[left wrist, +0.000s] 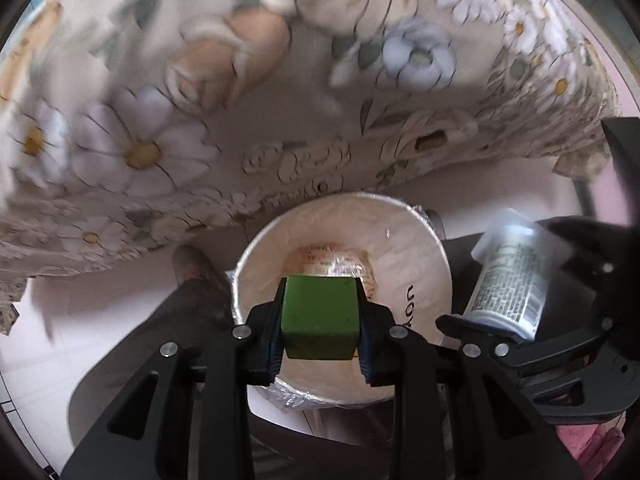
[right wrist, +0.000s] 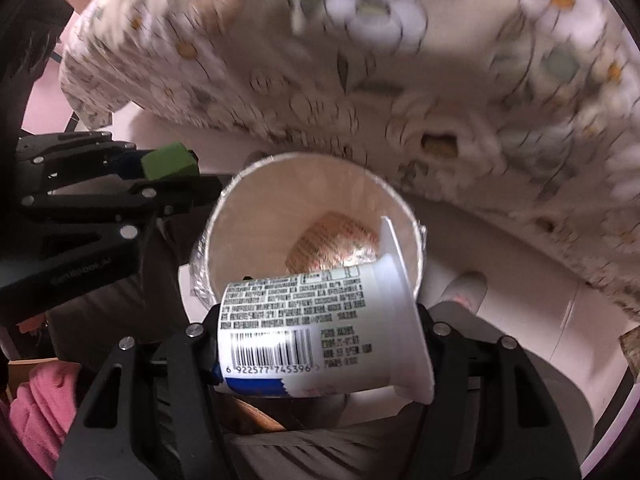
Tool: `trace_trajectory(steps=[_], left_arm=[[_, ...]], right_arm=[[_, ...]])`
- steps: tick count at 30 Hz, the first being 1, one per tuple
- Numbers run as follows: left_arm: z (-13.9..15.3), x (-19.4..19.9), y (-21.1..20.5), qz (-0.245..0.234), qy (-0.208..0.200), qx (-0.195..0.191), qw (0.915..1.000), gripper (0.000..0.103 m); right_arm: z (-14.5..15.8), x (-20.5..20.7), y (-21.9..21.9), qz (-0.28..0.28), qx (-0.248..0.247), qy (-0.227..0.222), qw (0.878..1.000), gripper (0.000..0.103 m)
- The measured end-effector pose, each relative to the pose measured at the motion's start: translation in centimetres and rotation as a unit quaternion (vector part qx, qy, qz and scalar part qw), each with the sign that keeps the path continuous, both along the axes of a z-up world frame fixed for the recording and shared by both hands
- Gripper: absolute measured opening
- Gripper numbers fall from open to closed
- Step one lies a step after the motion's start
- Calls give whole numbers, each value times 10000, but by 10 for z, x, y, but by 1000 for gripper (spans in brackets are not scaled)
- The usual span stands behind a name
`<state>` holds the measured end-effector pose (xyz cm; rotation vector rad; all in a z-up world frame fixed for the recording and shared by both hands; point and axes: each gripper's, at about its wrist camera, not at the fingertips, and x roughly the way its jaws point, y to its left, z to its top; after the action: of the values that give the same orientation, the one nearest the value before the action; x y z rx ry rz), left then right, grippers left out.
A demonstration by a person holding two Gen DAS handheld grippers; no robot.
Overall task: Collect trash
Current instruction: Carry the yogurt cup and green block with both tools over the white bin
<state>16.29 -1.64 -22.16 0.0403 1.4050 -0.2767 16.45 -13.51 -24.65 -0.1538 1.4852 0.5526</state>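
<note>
L hand-held gripper (left wrist: 320,326) clamped on green block (left wrist: 318,318), directly over lined bin (left wrist: 416,248); R hand-held gripper (right wrist: 320,344) clenched on yogurt cup (right wrist: 316,328), lying sideways above bin's near rim, axis left-right

A green block (left wrist: 319,317), matte and square-edged, is clamped between the two fingers (left wrist: 267,336) of the left gripper (left wrist: 320,340) and sits directly above the open mouth of a round, white-lined bin (left wrist: 416,256). A white plastic cup (right wrist: 320,328), printed with dense black text, a barcode and a blue band near its base, lies on its side across the right gripper (right wrist: 320,344), flared rim toward the right, over the bin's near edge. The bin carries a clear liner folded over its rim; a crumpled, orange-printed wrapper (right wrist: 336,240) lies at its bottom.
</note>
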Motion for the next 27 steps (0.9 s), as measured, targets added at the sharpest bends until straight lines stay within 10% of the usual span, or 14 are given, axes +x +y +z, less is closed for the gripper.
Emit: trace_trajectory(steps=[27], left_arm=[[-123, 22, 0, 541, 1198, -148, 9912, 32]], right_arm=[[-125, 5, 13, -195, -304, 1281, 9911, 63]])
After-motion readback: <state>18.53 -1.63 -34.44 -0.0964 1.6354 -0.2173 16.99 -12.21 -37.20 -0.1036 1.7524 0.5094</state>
